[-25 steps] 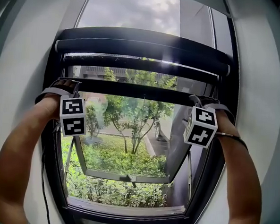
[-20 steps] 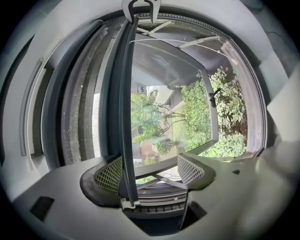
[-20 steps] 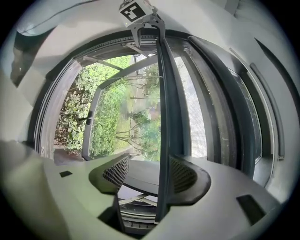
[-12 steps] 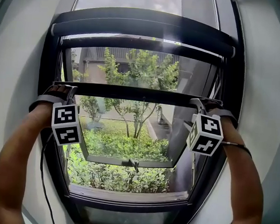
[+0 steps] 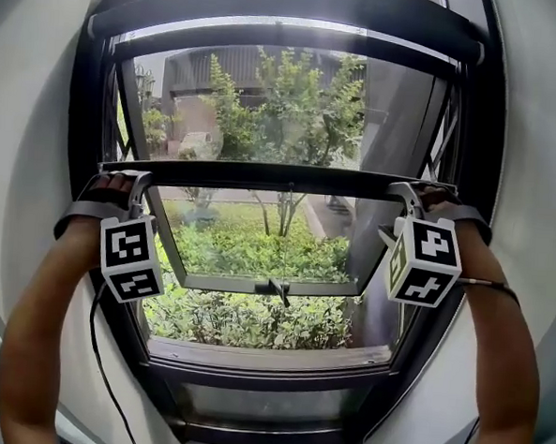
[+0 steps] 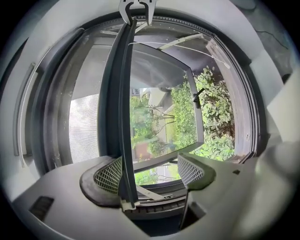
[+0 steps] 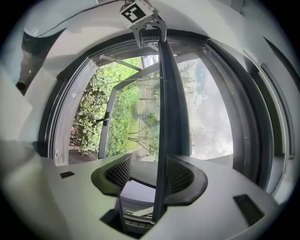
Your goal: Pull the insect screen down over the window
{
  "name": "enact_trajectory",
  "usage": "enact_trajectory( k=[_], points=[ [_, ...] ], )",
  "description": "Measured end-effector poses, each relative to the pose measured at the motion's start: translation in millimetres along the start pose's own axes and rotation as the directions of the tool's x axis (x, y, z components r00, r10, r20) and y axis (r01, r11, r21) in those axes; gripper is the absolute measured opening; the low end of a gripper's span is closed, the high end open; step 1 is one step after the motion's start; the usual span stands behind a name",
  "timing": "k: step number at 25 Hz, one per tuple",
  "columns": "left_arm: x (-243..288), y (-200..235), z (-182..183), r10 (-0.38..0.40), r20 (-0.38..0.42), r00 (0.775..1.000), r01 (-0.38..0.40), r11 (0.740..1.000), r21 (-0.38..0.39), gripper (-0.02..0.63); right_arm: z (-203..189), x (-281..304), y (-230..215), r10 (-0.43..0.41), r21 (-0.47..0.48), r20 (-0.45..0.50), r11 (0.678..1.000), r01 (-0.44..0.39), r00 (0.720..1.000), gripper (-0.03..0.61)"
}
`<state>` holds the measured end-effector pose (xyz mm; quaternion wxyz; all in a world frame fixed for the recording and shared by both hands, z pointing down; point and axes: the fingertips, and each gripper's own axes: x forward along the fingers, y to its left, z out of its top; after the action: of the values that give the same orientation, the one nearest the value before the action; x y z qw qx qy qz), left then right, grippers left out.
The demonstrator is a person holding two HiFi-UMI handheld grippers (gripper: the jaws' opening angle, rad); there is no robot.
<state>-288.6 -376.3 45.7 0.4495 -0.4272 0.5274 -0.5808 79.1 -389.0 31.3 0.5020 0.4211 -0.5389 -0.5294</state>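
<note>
Insect screen [image 5: 266, 103] hung partway down the window frame [image 5: 83, 111], its dark bottom bar [image 5: 281, 177] level across the opening, w/ the outward-tilted sash [image 5: 265, 285] & green shrubs [image 5: 244, 322] showing below it. Left gripper [image 6: 150, 171] sat at the bar's left end, jaws spread, bar lying against one pad only, other pad clear. Right gripper [image 7: 150, 174] at the right end, same setup: jaws had just been closing but stood apart, bar touching one pad, not pinched.
</note>
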Motion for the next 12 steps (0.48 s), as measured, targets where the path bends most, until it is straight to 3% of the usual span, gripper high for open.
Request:
enact_trajectory(
  k=[12],
  points=[
    [-0.2,-75.4,10.4,-0.019,0.045,0.999,0.022,0.998,-0.065,0.377,3.8,5.3,71.8,0.073,-0.011,0.012,0.997,-0.073,0.997,0.192]
  ],
)
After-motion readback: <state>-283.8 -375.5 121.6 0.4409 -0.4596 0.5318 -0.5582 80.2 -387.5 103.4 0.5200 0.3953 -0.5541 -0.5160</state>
